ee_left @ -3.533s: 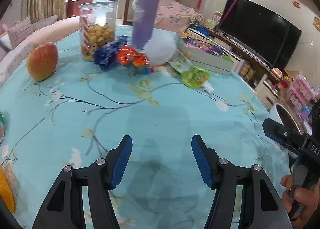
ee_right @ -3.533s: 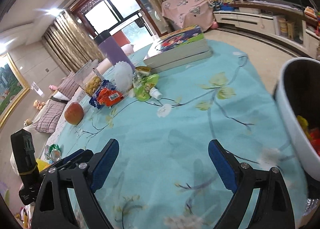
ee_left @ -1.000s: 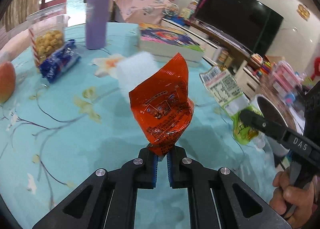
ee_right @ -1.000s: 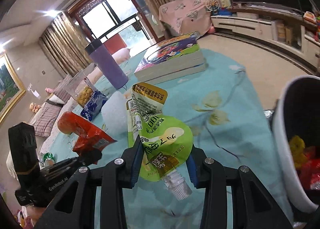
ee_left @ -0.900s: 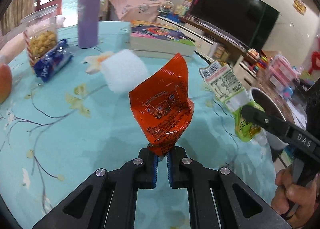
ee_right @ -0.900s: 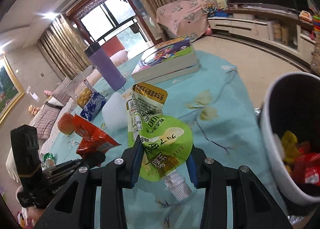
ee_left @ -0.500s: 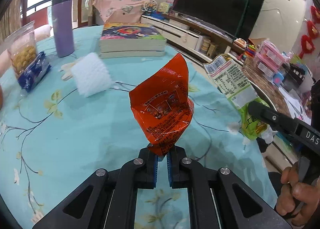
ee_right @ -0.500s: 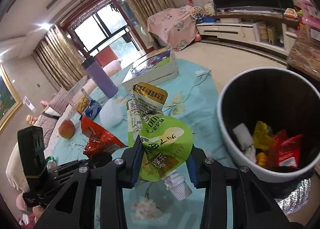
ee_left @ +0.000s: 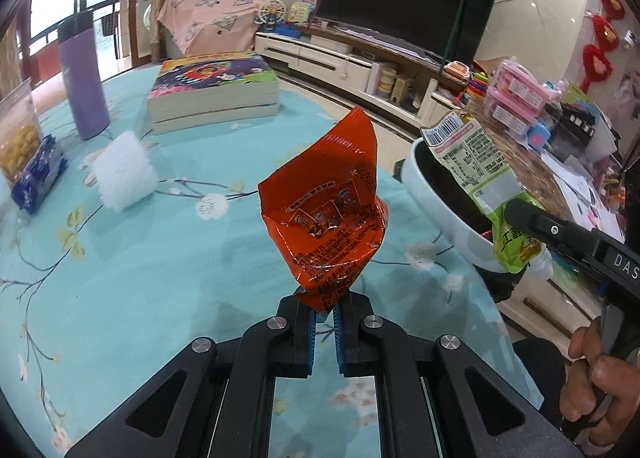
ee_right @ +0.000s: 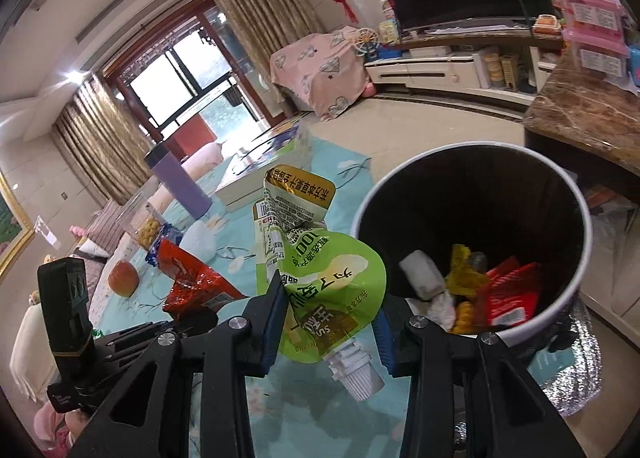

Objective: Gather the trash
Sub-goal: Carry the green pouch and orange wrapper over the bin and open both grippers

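The left gripper (ee_left: 323,316) is clenched on the bottom corner of a crumpled red wrapper (ee_left: 330,214), which stands up from the blue pads like a cone, its long axis running up and away along the fingers. The right gripper (ee_right: 330,328) is clamped across the lower half of a green spout pouch (ee_right: 320,276); the pouch stands roughly upright between the pads, white cap (ee_right: 356,372) hanging below them and the torn gold top pointing up and away. Both pieces are held clear of the turquoise floral tablecloth (ee_left: 132,254). The relation that matters is with the white trash bin (ee_right: 576,226), which stands off the table's edge and already holds some wrappers. In the right wrist view its open mouth lies just to the right of the pouch and a little beyond it, so the right hand is plainly the nearer one, and a short carry rightward over the rim looks like all it needs before letting go. In the left wrist view the bin rim (ee_left: 430,202) sits to the right of the red wrapper, with the pouch and right gripper between, so the left hand probably has farther to go and may have to wait its turn. More litter remains on the table: a white foam sleeve (ee_left: 124,176) and a blue packet (ee_left: 38,174), near a purple tumbler (ee_left: 82,78) and a stack of books (ee_left: 212,90).
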Demonstrator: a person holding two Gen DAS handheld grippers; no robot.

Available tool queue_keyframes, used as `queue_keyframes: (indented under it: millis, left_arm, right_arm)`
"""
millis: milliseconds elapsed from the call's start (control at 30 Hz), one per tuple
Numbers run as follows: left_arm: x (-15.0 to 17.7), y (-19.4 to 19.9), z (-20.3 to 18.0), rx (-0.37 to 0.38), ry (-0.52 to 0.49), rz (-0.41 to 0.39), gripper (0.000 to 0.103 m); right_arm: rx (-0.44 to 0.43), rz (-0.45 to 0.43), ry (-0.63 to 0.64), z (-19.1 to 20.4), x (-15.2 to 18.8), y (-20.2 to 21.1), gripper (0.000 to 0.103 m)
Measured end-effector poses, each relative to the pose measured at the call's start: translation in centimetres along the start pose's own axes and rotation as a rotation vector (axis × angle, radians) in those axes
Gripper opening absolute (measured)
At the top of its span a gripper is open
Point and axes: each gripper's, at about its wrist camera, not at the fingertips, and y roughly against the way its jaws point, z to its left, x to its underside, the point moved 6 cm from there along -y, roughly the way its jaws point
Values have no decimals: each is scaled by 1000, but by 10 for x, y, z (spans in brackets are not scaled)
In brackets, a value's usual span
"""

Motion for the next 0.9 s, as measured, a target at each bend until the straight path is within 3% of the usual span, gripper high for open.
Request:
queue_keyframes:
  millis: [900]
  left_arm:
    - [-13,-19,-53,37,-106,23,6]
  right_arm:
    - [75,-72,-86,-59,-9,39,39]
